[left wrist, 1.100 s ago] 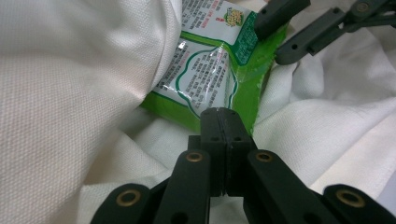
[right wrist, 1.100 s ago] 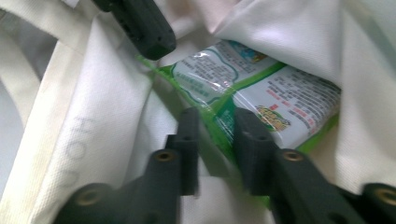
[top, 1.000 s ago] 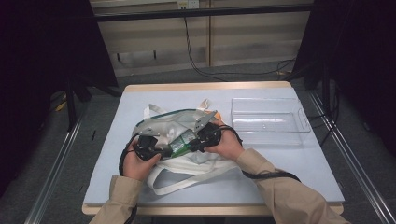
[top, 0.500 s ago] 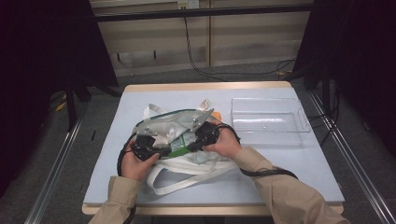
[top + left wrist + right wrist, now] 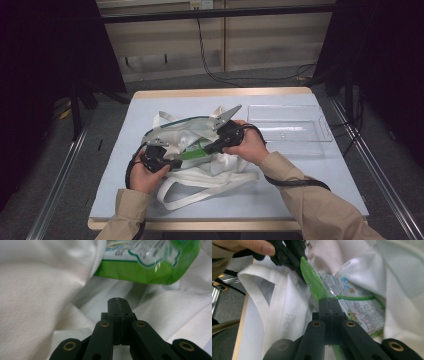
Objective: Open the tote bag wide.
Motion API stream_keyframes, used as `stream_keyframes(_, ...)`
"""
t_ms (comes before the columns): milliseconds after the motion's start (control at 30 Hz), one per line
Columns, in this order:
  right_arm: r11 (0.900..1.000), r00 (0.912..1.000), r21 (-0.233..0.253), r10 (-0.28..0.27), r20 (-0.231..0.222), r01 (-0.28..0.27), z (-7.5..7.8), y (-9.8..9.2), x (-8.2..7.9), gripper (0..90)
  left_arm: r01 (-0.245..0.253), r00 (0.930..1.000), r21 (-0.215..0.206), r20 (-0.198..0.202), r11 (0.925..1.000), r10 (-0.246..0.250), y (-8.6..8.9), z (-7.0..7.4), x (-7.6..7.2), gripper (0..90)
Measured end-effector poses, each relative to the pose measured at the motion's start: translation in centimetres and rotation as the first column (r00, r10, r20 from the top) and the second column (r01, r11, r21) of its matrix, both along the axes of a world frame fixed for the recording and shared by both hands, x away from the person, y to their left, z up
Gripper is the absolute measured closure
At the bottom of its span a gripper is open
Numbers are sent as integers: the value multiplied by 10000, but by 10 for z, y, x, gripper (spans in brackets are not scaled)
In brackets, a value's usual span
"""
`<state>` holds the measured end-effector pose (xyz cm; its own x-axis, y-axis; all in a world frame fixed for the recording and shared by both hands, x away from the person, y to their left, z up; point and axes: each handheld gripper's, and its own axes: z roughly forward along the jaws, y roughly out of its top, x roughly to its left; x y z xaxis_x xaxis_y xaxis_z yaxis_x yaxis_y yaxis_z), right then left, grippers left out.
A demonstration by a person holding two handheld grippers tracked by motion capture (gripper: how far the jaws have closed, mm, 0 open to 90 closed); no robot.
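Half done: the green packet (image 5: 352, 307) is pinched by the right gripper (image 5: 329, 300) inside the white bag (image 5: 220, 167); the left gripper (image 5: 117, 301) is clenched on the bag cloth.

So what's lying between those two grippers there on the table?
In the high view, a green snack packet and folds of the white cloth bag lie between the left gripper and the right gripper.

Packet (image 5: 192, 152) seemingly inside bag (image 5: 220, 167), tray (image 5: 287, 122) right.

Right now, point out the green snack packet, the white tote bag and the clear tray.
green snack packet (image 5: 359, 312), right gripper view, printed face.
white tote bag (image 5: 212, 177), high view, strap.
clear tray (image 5: 287, 137), high view, near rim.
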<state>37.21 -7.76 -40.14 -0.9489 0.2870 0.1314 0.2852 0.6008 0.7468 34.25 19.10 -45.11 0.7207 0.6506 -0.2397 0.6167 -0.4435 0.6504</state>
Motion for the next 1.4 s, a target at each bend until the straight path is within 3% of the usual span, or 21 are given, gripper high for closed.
stream_keyframes(133,9993,9994,260,-270,220,264,14,-2,-1,900,333,9994,16,0,9994,-333,-9,1,-1,900)
stream_keyframes(233,9988,9993,398,-289,235,279,21,-2,-3,900,217,9994,-124,276,9997,-213,-12,5,-3,900)
stream_keyframes(367,9990,9987,395,-208,464,189,27,0,-9,900,182,9995,-369,263,9992,-173,-10,7,-3,900)
stream_keyframes(500,9988,9943,414,-296,1026,254,27,-1,-8,900,176,9990,-426,418,9989,-159,-11,9,-3,900)
stream_keyframes(567,9989,9961,427,-237,849,201,25,-1,-7,900,174,9985,-483,525,9987,-148,-11,10,-3,900)
stream_keyframes(667,9989,9953,435,-214,941,174,21,0,-6,900,123,9982,-547,597,9984,-90,-10,11,-3,900)
stream_keyframes(800,9985,9940,476,-316,1047,267,18,1,-4,785,73,9984,-540,572,9985,-43,-9,10,-2,900)
stream_keyframes(900,9984,9918,434,-413,1205,363,18,0,-4,629,51,9983,-526,590,9986,-20,-8,11,-2,900)
stream_keyframes(1000,9980,9889,445,-501,1400,443,19,-3,-3,534,52,9982,-576,599,9983,-17,-9,11,-2,900)
stream_keyframes(1167,9993,9867,78,-360,1586,353,16,-8,-3,414,45,9979,-571,648,9984,-8,-9,12,-1,900)
stream_keyframes(1333,9997,9864,61,-254,1624,248,10,-9,-3,338,20,9980,-671,639,9977,23,-10,12,0,900)
stream_keyframes(1400,9993,9823,-250,-241,1856,292,8,-8,-2,336,48,9981,-664,622,9978,-6,-10,12,0,900)
